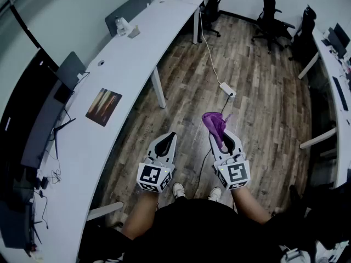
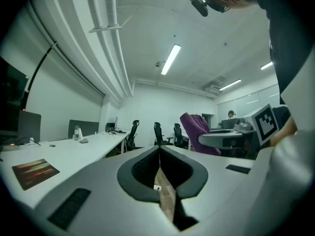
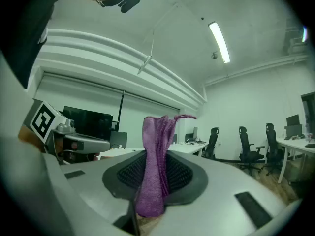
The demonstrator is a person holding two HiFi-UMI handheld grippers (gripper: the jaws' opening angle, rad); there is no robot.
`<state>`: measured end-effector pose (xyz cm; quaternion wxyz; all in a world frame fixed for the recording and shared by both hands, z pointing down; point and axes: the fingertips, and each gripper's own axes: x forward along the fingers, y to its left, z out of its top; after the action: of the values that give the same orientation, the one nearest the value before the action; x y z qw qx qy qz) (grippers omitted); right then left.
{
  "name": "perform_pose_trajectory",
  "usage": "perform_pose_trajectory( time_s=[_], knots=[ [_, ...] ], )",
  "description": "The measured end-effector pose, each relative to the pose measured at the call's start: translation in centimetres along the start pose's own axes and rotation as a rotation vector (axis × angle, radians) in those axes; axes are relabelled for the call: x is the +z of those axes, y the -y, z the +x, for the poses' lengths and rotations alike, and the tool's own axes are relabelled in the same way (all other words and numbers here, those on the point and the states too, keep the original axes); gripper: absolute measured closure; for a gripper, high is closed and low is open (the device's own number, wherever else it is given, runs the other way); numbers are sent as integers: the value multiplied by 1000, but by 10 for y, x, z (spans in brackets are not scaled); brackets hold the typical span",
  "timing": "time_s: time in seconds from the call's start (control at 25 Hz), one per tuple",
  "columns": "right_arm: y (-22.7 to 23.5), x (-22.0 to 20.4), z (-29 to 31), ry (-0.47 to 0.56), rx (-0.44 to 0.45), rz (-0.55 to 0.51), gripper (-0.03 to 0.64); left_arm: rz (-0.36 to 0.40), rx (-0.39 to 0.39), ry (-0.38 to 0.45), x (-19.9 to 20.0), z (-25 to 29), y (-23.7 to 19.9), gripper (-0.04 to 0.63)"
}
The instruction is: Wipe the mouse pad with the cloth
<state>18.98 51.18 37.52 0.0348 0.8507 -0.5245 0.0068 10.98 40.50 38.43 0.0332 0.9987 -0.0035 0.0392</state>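
Observation:
A dark mouse pad (image 1: 103,106) with orange streaks lies flat on the long white desk (image 1: 123,59) at my left; it shows too in the left gripper view as the mouse pad (image 2: 35,172). My right gripper (image 1: 219,134) is shut on a purple cloth (image 1: 215,123), which sticks up between its jaws as the cloth (image 3: 153,161). My left gripper (image 1: 167,139) is shut with nothing in it, jaws pressed together. Both grippers hang over the wood floor, well right of the desk and the pad. From the left gripper (image 2: 160,168) I see the cloth (image 2: 198,129) beside it.
Monitors (image 1: 33,125) and cables line the desk's left edge. A white bottle (image 1: 122,25) stands further along it. A power strip (image 1: 227,89) with its cord lies on the floor ahead. Office chairs (image 1: 270,15) stand at the back, a second desk (image 1: 334,81) at right.

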Motion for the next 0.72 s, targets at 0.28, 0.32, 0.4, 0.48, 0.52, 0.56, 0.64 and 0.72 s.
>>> perform_pose_trajectory(
  time_s=[0.28,0.32,0.4,0.48,0.52,0.56,0.64,0.72],
  knots=[
    [-8,2,12,-15,-3,-13,508,5,-11,-2,1,-1,-11,574],
    [-9,1,14,-10,-2,-13,508,5,-12,-3,0,-1,-13,572],
    [-13,-1,17,-11,-3,-12,508,3,-14,-3,-1,-3,-19,573],
    [-17,-3,22,-14,-6,-10,508,2,-16,-4,-2,-4,-26,573],
    [-18,-3,24,-14,-9,-7,508,0,-17,-4,-2,-5,-30,574],
    [-20,-2,26,-13,-12,-4,508,0,-18,-4,-2,-5,-34,574],
    [-23,-2,31,-15,-19,-1,505,-1,-21,-3,-1,-6,-40,573],
    [-25,-3,35,-21,-22,-1,503,-4,-24,-2,-1,-7,-46,573]
  ],
)
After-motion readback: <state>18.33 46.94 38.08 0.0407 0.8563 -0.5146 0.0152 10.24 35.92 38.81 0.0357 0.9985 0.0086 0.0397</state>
